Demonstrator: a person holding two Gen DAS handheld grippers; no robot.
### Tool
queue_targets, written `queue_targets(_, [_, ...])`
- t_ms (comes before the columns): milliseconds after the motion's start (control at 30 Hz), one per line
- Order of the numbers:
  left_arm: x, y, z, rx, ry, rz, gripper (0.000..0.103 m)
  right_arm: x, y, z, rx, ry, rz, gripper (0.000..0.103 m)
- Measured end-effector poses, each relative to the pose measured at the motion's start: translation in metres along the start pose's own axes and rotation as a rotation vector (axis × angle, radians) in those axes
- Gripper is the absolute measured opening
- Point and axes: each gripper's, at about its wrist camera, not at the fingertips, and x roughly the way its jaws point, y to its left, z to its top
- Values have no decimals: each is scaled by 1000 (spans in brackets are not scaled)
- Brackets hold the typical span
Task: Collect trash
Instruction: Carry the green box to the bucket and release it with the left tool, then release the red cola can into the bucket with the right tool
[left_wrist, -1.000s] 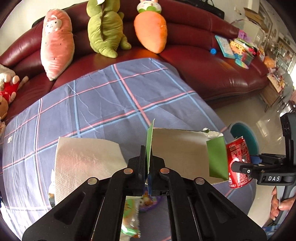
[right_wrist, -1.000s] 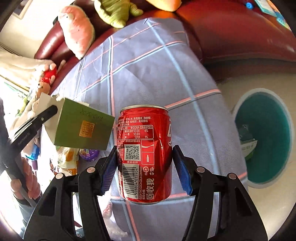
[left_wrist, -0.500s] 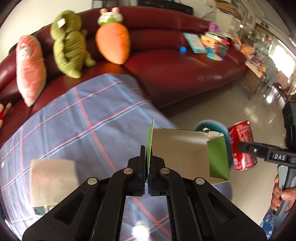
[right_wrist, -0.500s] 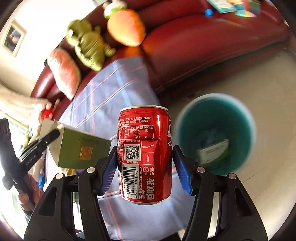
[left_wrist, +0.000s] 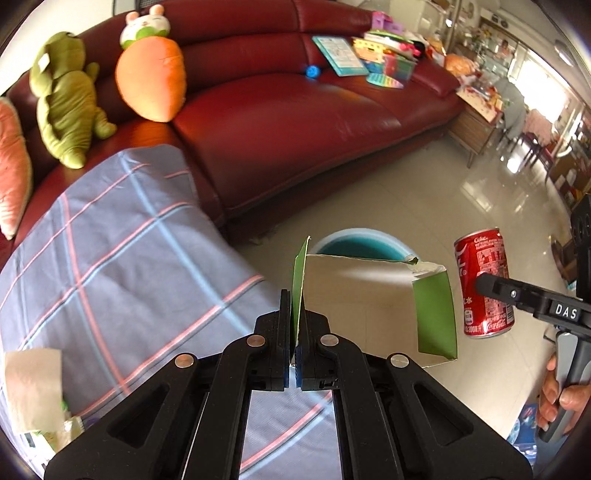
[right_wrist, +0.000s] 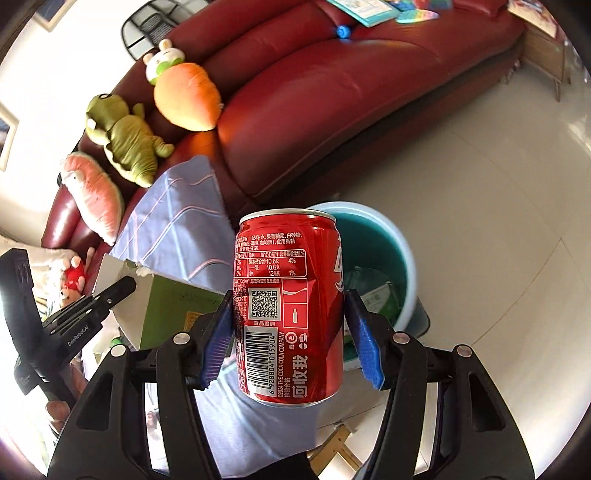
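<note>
Fingers (right_wrist: 364, 339) of the right gripper (right_wrist: 291, 336) are clamping a red cola can (right_wrist: 290, 306); left gripper (left_wrist: 294, 325) fingers are pinching a green carton's (left_wrist: 373, 306) flap, blue bin (left_wrist: 356, 245) just beyond.

Can (right_wrist: 290, 306) red, white print, barcode. Box (left_wrist: 434, 314) green outside, plain grey-brown inside. Bin (right_wrist: 400, 254) pale blue rim, teal inside. Sofa (left_wrist: 295, 122) dark red leather. Cloth (left_wrist: 122, 251) grey-blue, pink and light blue check. Carrot plush (left_wrist: 151, 83) orange, dino plush (left_wrist: 64, 107) olive green. Gripper pads (right_wrist: 365, 347) blue.
</note>
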Motion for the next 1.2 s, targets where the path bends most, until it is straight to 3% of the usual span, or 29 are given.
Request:
queue_targets(133, [20, -16, 11, 11, 15, -13, 3, 2, -14, 6, 20, 1, -17, 57])
queue_targets(300, [42, -27, 22, 6, 40, -22, 11, 3, -24, 12, 33, -6, -34, 57])
queue_targets(467, [45, -35, 19, 32, 29, 1, 57, 8, -23, 11, 28, 6, -36, 57])
queue_targets(667, [36, -28, 13, 16, 16, 10, 74, 13, -18, 11, 22, 20, -30, 57])
queue_targets(833, [26, -27, 18, 12, -31, -17, 79, 10, -16, 13, 12, 11, -31, 57])
queue_targets(1200, [18, -14, 0, -11, -15, -5, 94, 14, -6, 8, -9, 34, -48, 57])
